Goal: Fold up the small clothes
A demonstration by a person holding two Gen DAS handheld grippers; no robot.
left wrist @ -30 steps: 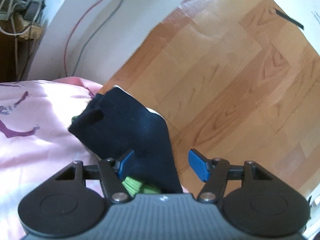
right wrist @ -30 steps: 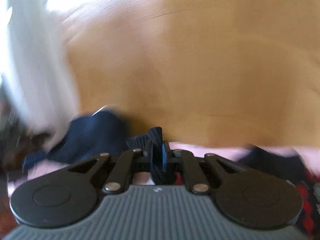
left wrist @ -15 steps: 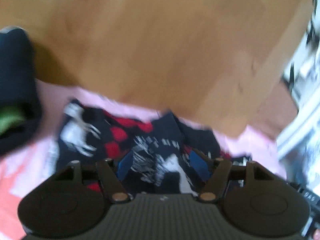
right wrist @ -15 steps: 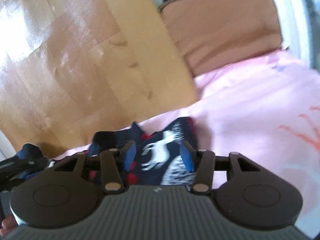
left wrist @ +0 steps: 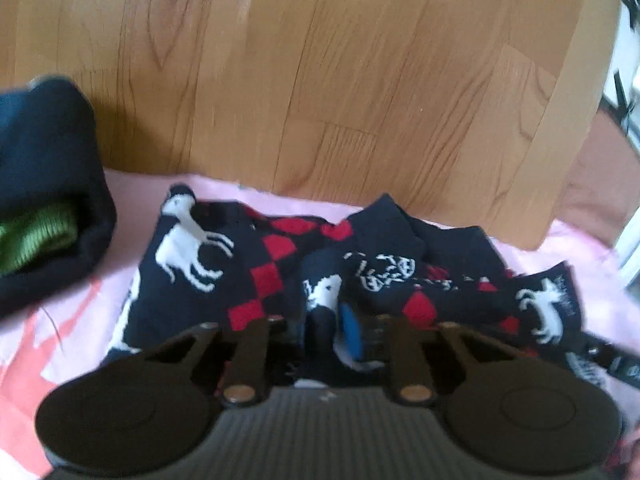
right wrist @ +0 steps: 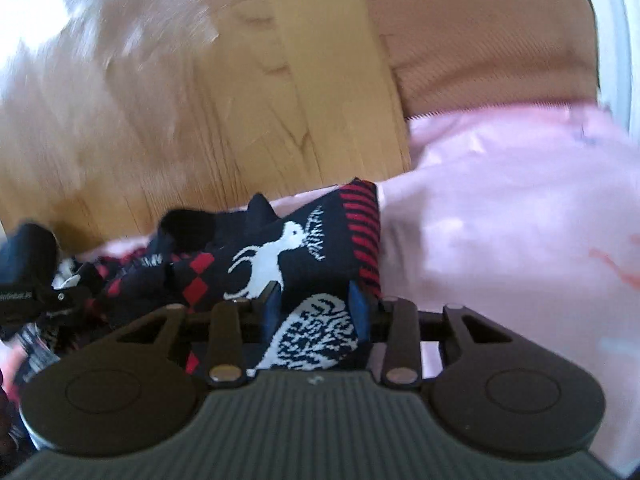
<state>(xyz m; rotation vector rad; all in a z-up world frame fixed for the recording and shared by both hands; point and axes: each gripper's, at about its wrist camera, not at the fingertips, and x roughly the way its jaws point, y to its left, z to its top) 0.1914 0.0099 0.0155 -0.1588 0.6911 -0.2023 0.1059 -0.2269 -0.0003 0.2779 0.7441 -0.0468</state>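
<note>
The left gripper [left wrist: 334, 326] is pinched shut on a bunched-up bit of the reindeer sock [left wrist: 192, 264]. Only one blue pad [left wrist: 351, 330] shows, and a lump of dark cloth sits pressed against it.

The right gripper [right wrist: 314, 312] has its two blue pads [right wrist: 356, 308] a little way apart, one on each side of another part of the reindeer socks [right wrist: 280, 256]. The cloth fills the gap between them. I cannot tell if they are squeezing it yet.

The socks are dark blue with white reindeer and red squares. One end has red stripes. They lie in a crumpled heap on the pink sheet [right wrist: 500, 240], near the sheet's far edge, where it meets a wooden board [left wrist: 360, 80]. Some parts lie flat and some are folded over each other.

In the left view, a dark blue sock bundle [left wrist: 48, 184] with something green [left wrist: 32, 236] tucked inside sits at the far left edge of the sheet, just beside the reindeer socks. It also lies near the wooden board.

In the right view, a brown cushion-like thing [right wrist: 480, 40] sits past the far right corner of the sheet, next to the board. The left gripper's black body shows at the left edge of that view, low down by the heap. Both views are a bit blurry.
</note>
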